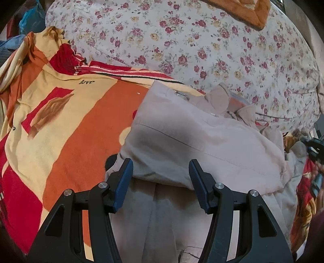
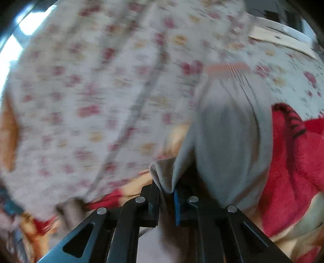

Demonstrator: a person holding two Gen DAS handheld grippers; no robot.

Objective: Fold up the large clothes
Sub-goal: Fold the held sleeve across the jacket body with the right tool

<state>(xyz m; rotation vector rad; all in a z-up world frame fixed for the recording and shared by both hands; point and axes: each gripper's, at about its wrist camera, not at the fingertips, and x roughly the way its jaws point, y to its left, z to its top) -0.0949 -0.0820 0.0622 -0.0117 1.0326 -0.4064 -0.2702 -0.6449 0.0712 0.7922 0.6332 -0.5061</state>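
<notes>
The beige jacket [image 1: 202, 141] lies on the orange blanket [image 1: 70, 131] beside the floral quilt [image 1: 202, 50]; left gripper [image 1: 161, 170] hovers above it, jaws spread; right gripper [image 2: 167, 192] pinches its fabric.

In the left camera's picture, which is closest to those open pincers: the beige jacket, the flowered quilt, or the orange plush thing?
1. Beige jacket, right under the left gripper.
2. Flowered quilt, behind the jacket.
3. Orange plush thing, at the top edge, on the quilt.
</notes>
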